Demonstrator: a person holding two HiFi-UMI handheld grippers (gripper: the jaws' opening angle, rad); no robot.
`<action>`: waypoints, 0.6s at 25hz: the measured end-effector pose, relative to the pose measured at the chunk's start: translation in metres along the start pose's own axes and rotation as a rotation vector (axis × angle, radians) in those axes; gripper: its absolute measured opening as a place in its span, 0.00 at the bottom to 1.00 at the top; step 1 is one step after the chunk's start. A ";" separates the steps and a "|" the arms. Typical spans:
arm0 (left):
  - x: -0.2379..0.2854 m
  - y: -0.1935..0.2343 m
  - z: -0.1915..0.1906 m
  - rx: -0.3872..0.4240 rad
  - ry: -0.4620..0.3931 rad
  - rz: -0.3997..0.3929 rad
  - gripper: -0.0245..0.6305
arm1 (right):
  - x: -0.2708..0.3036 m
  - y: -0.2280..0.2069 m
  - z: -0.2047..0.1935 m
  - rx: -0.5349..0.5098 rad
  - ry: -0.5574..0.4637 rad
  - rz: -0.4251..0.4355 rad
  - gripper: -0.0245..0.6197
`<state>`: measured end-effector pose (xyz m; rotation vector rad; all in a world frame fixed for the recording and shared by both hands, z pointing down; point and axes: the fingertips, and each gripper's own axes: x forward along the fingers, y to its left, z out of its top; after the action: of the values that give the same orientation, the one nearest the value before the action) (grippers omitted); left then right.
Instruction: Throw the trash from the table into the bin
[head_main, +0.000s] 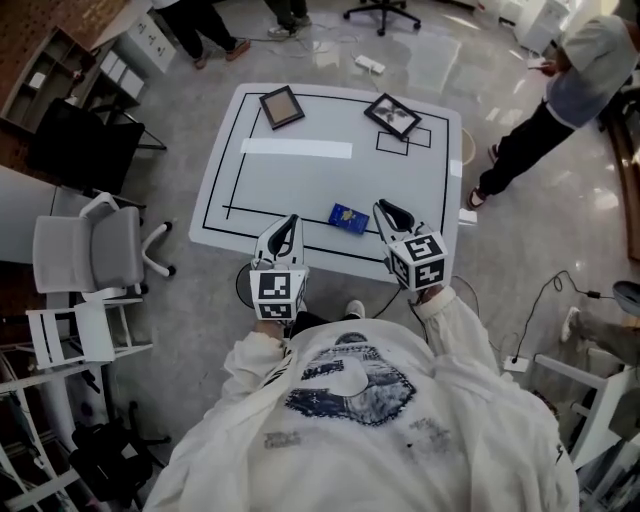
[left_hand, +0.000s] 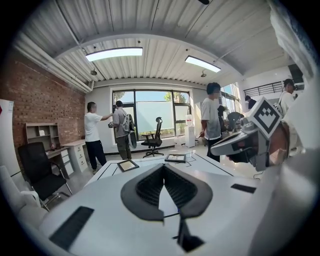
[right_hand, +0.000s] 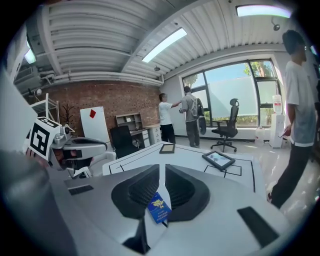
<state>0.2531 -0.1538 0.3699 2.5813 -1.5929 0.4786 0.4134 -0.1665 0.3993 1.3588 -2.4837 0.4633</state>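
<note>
My left gripper (head_main: 290, 220) at the near edge of the white table (head_main: 300, 185), jaws closed on nothing, my right gripper (head_main: 383, 208) closed and empty too, blue packet (head_main: 348, 217) flat on the table between them, nearer my right jaws

Illumination is bright and even throughout. Sources: ceiling light panels (left_hand: 114, 53) above the tabletop (head_main: 300, 180), and a large window (left_hand: 150, 112) beyond its far end, where daylight is overexposed and outdoor detail is washed out. The glossy floor (head_main: 520, 250) around the tabletop carries soft glare patches; shadows beneath the tabletop are faint and diffuse. Both gripper views are strongly barrel-distorted — the ceiling ribs (right_hand: 100, 30) over the tabletop bow into arcs, and a dark vignette rings each frame. The nearest foreground is soft — the tabletop and the room behind it remain sharp.
</note>
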 end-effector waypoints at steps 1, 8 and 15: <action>0.000 0.000 -0.002 -0.005 0.002 0.003 0.05 | 0.002 0.001 -0.001 -0.008 0.009 0.007 0.07; 0.000 0.004 -0.012 -0.035 0.010 0.024 0.05 | 0.017 0.010 -0.014 -0.054 0.088 0.083 0.19; -0.006 0.010 -0.020 -0.065 0.016 0.060 0.05 | 0.040 0.032 -0.043 -0.166 0.219 0.205 0.45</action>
<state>0.2372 -0.1490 0.3864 2.4826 -1.6556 0.4429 0.3690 -0.1631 0.4490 0.9429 -2.4268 0.4128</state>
